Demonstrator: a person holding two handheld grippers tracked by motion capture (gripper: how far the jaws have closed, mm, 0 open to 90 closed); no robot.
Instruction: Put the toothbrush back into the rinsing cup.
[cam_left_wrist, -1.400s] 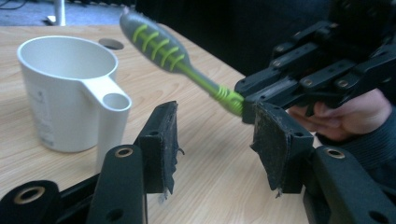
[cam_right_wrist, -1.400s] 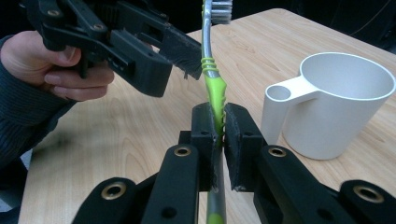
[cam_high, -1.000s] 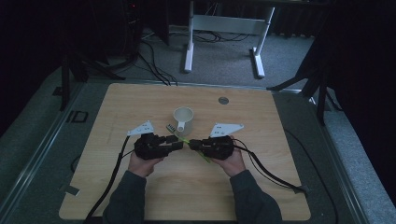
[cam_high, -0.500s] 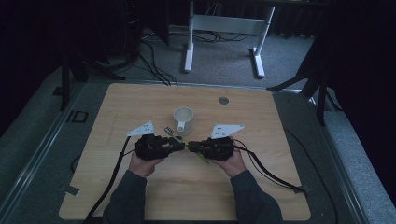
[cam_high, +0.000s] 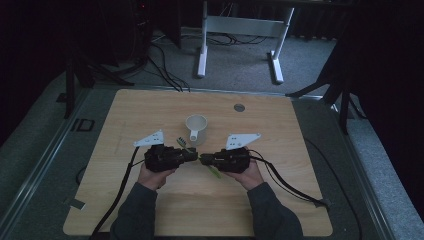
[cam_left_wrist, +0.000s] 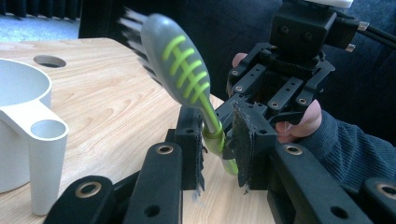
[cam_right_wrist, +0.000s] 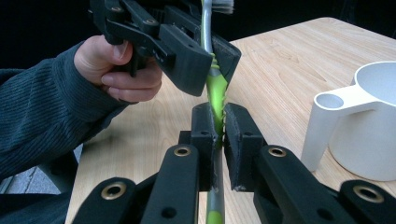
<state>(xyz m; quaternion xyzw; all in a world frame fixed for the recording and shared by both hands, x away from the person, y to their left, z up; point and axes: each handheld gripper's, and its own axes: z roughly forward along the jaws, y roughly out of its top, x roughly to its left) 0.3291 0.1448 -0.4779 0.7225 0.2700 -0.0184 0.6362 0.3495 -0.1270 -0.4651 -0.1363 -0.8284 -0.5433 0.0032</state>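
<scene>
Since the earlier frames, the left hand-held gripper (cam_high: 192, 156) has been narrowing its jaws around the toothbrush while both hands are keeping their places over the middle of the bench; the mug and the toothbrush are sitting where they were.

The grey and lime-green plastic toothbrush (cam_left_wrist: 187, 77) is being held in the air between the two hand-held grippers, just above the pale wooden bench (cam_high: 280, 135). The right hand-held gripper (cam_right_wrist: 218, 128) is clenched on the green part of the handle — its black pads are pressing on it from both sides, with the grey handle running on below them. In the left gripper view, the left hand-held gripper's jaws are standing on either side of the toothbrush's neck, the bristled head rising up and away from them; the left-hand pad seems to be touching the neck, while a sliver of space is showing beside the other, so I cannot tell whether this grasp is complete.

The two hand-held grippers are pointing at each other tip to tip, a dark-sleeved hand (cam_high: 156, 175) behind each. A white plastic mug with a tubular handle (cam_high: 196, 128) is standing upright on the bench just beyond them, its handle turned toward the person. A round grey grommet (cam_high: 239, 107) is sitting near the far edge, well apart.
</scene>
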